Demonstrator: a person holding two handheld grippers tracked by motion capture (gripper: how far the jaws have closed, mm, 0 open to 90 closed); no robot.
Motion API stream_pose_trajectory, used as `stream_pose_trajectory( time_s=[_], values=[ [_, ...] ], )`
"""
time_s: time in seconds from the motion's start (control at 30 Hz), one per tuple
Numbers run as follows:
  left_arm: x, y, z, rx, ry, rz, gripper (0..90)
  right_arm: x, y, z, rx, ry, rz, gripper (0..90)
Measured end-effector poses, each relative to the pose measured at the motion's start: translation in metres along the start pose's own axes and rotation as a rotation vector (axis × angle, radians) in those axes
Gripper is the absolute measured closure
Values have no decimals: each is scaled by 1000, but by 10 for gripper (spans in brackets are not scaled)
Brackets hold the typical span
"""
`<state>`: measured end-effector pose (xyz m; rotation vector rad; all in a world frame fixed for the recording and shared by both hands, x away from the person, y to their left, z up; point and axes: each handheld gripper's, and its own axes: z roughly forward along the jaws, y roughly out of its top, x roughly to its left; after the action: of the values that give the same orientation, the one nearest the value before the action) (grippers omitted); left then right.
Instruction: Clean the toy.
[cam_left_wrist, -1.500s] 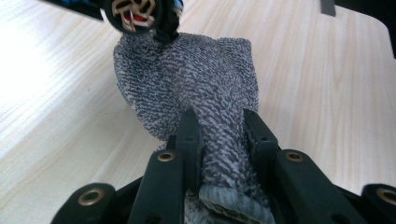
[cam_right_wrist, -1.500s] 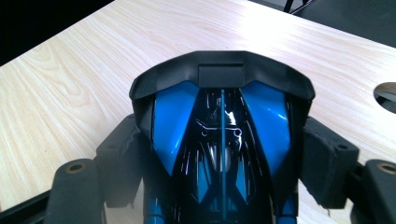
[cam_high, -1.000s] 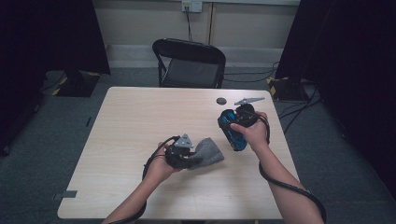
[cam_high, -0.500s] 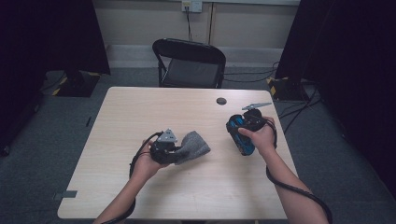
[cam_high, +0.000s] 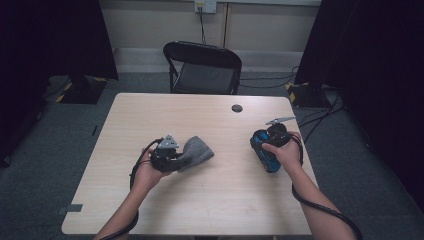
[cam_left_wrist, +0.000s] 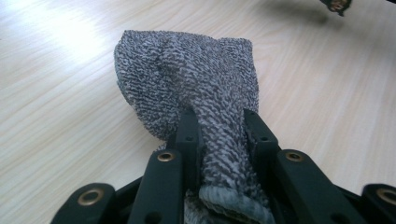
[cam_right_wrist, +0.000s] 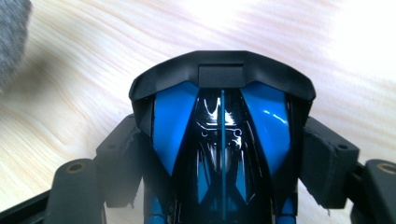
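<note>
- The table is left bare between the hands, so room is there for the two things to be brought together.
- The sock is pinched at its cuff by the left gripper, left of centre; the toe end should be kept flat on the wood.
- The toy car, probably a car, is clamped by the right gripper near the right edge and should be kept level.

Black chair, perhaps folding, behind table
</note>
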<state>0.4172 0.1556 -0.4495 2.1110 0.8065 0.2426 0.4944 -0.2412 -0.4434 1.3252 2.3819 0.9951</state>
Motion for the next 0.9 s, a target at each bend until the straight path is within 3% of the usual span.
stream_pose_trajectory(
  time_s=[0.27,0.7,0.9],
  values=[
    [14,-7,-5,-5,23,-34,721,-17,-13,4,18,-31,23,258],
    [29,-13,-13,-12,51,-54,721,-24,-9,17,63,-67,-7,257],
    [39,-16,-16,-28,71,-82,721,-30,-12,20,72,-75,6,257]
  ],
)
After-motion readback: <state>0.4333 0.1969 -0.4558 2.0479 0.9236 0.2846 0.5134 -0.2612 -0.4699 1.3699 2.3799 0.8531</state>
